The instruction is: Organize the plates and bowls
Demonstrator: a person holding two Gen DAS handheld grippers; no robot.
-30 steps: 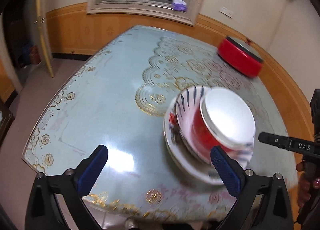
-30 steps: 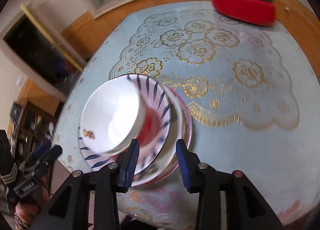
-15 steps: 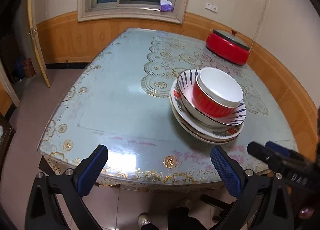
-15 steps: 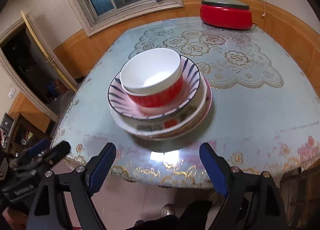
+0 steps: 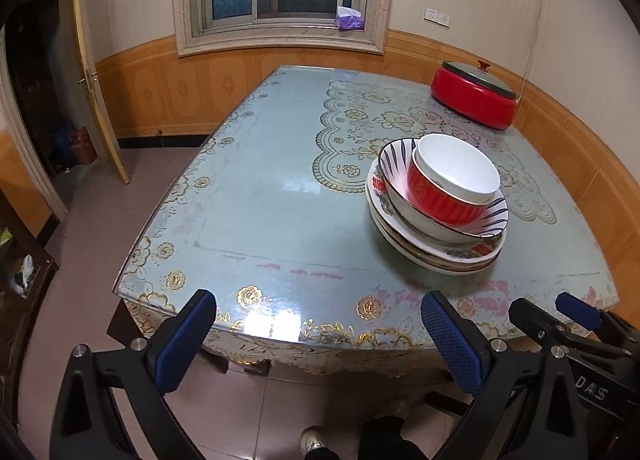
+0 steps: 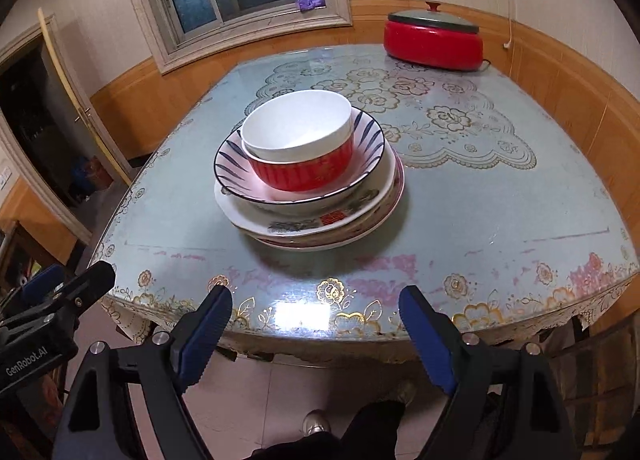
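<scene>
A red bowl with a white inside [image 5: 454, 183] [image 6: 300, 141] sits in a blue-striped bowl [image 5: 394, 163] [image 6: 232, 169], on stacked patterned plates [image 5: 460, 256] [image 6: 320, 215] on the table. My left gripper [image 5: 318, 340] is open and empty, held off the table's near edge. My right gripper [image 6: 316, 326] is open and empty, also short of the near edge. The right gripper shows in the left wrist view [image 5: 560, 320]; the left gripper shows in the right wrist view [image 6: 68, 284].
The table [image 5: 280, 195] [image 6: 500, 195] has a glass top over a pale blue cloth. A red lidded pot [image 5: 474, 99] [image 6: 434, 37] stands at the far right corner. Wood-panelled walls run behind and to the right. A doorway [image 5: 48, 99] is at left.
Both grippers have pulled back from the stack to beyond the table's near edge. The right gripper's jaws have opened wide. The stack stays in place on the table.
</scene>
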